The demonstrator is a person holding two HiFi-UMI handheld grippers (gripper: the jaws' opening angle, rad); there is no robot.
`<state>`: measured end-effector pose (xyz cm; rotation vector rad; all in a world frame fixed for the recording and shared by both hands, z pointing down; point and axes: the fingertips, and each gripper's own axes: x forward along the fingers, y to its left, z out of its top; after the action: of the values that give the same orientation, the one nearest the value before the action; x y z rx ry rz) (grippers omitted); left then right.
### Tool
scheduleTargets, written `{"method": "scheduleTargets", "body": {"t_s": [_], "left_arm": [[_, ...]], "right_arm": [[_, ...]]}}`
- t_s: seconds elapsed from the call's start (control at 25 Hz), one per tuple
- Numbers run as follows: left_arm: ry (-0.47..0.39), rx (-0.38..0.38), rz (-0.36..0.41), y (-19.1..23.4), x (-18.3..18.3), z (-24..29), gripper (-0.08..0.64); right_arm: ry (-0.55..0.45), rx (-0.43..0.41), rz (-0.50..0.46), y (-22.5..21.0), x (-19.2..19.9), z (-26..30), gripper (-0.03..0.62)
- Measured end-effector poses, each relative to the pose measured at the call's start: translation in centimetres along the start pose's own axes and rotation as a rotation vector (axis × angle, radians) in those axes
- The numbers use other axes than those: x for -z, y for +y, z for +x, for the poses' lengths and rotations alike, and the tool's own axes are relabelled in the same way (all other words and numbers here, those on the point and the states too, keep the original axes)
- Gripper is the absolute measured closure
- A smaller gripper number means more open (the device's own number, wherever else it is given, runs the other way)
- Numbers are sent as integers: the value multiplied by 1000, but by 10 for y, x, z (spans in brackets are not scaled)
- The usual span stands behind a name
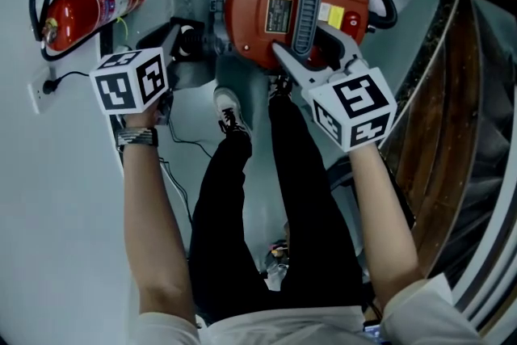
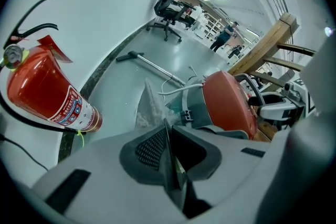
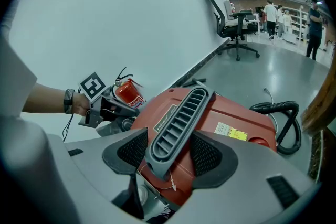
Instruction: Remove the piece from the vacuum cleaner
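Grey floor point(image 3: 247, 76) beside curved white wall point(image 3: 105, 18): red vacuum cleaner point(image 3: 231, 113) set there, grey ribbed piece point(image 3: 181, 118) on top. Right gripper point(image 3: 168, 155) jaws closed across piece; left gripper point(image 2: 170, 152) jaws nearly shut on thin dark strip point(image 2: 169, 176) (unidentifiable). Piece best lifted straight off, body steadied.

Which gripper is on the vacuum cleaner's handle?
The right gripper: its jaws clasp the grey ribbed handle; the left gripper is beside the vacuum cleaner.

Extinguisher point(image 1: 93, 4) left of vac point(image 1: 257, 16), hose point(image 1: 386, 6) to vac's right
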<state>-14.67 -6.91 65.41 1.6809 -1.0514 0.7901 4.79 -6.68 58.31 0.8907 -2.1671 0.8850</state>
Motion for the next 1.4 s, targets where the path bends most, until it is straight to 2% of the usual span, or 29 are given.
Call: {"method": "scheduleTargets", "body": {"t_s": [0.76,1.08,1.4], "left_arm": [[12,73,38,2,-1,4,518],[7,103,5,5,-1,7,518],[35,119,36,7,0,9,517]], "right_arm": [[-2,9,3,0,-1,0,331],[-13,15,9,0,0,0,332],[-16,20,12,0,-1,0,333]]}}
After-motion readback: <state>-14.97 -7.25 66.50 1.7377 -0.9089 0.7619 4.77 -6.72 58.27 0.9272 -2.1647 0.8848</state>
